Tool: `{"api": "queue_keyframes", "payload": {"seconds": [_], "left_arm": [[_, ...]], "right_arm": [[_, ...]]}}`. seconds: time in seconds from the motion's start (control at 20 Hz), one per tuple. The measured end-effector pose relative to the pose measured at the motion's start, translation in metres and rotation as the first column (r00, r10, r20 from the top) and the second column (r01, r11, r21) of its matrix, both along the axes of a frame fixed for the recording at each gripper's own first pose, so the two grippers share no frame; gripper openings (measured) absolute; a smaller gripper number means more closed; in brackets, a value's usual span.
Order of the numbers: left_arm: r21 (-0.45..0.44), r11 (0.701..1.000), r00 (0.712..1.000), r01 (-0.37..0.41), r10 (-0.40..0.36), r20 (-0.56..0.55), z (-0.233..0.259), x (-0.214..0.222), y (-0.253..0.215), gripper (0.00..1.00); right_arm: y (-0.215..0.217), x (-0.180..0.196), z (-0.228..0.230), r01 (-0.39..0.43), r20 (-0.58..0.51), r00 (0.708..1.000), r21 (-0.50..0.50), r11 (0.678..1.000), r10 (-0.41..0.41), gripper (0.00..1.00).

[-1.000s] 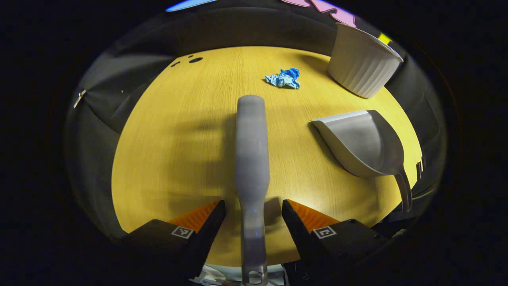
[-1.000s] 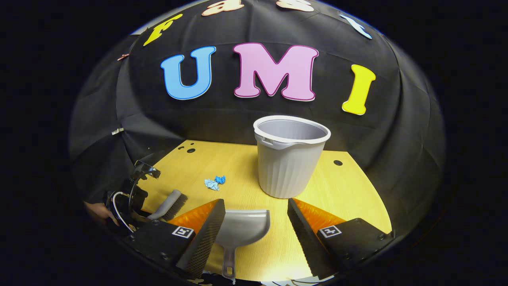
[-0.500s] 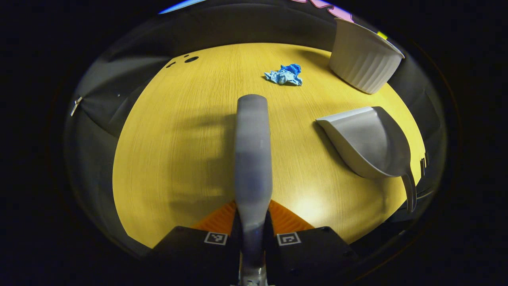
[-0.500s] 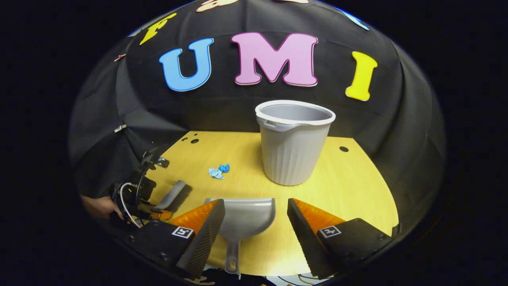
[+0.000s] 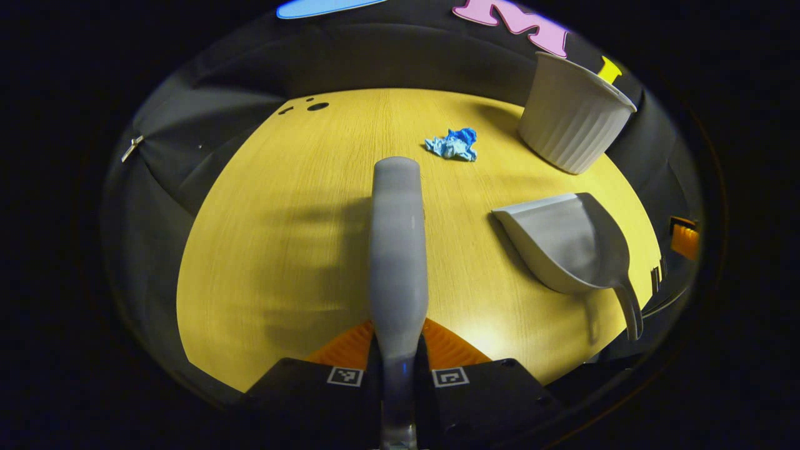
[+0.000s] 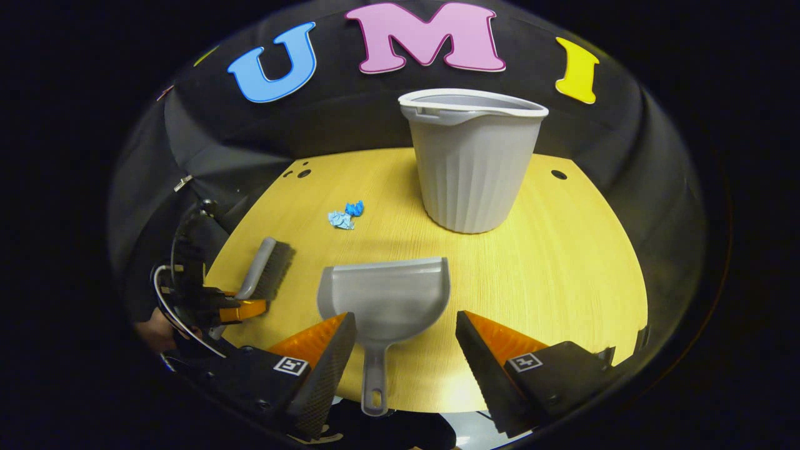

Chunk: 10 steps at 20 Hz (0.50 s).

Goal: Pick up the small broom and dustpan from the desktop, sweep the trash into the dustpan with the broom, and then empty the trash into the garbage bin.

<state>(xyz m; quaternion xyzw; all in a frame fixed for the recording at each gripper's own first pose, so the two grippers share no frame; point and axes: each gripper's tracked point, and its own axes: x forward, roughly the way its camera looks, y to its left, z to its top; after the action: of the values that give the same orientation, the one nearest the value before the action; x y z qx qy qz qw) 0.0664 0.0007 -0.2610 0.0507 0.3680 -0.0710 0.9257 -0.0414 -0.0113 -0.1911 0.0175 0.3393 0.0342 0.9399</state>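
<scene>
In the left gripper view, your left gripper (image 5: 398, 350) is clamped on the handle of the small broom (image 5: 397, 250), both fingers pressed against it, and the broom runs straight ahead from between them over the desktop (image 5: 281, 250). The crumpled blue trash (image 5: 452, 144) lies well ahead of the broom's far end, slightly to the right. The dustpan (image 5: 569, 240) sits off to your right on the desktop, its handle pointing back toward you. The garbage bin (image 5: 572, 122) stands farther ahead on the right, beyond the dustpan.

In the right gripper view, your right gripper (image 6: 403, 350) stands wide apart, holding nothing. The dustpan (image 6: 384, 300) lies just ahead, with its handle reaching back between the two fingers without touching either one. The garbage bin (image 6: 472, 169) stands upright beyond the dustpan, a little right. The trash (image 6: 345, 216) lies ahead to the left. Far left, your left gripper (image 6: 234, 306) grips the small broom (image 6: 265, 275), bristles on the desktop (image 6: 562, 269).
</scene>
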Motion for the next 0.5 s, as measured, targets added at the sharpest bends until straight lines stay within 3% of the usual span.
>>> {"api": "queue_keyframes", "payload": {"seconds": [0.2,0.3,0.5], "left_arm": [[0.053,0.998,0.997,0.015,-0.019,0.075,0.026,-0.012,0.005,0.25],[0.034,0.999,0.995,0.031,-0.034,0.089,0.035,-0.023,-0.002,0.26],[0.019,0.999,0.993,0.044,-0.046,0.105,0.049,-0.046,-0.005,0.26]], "right_arm": [[0.009,0.004,-0.018,-0.033,-0.037,0.999,-0.020,0.999,0.032,0.99],[0.014,0.001,-0.031,-0.025,-0.084,0.996,-0.014,1.000,0.024,0.99],[0.004,-0.007,-0.063,-0.002,-0.174,0.985,-0.116,0.993,-0.018,0.99]]}}
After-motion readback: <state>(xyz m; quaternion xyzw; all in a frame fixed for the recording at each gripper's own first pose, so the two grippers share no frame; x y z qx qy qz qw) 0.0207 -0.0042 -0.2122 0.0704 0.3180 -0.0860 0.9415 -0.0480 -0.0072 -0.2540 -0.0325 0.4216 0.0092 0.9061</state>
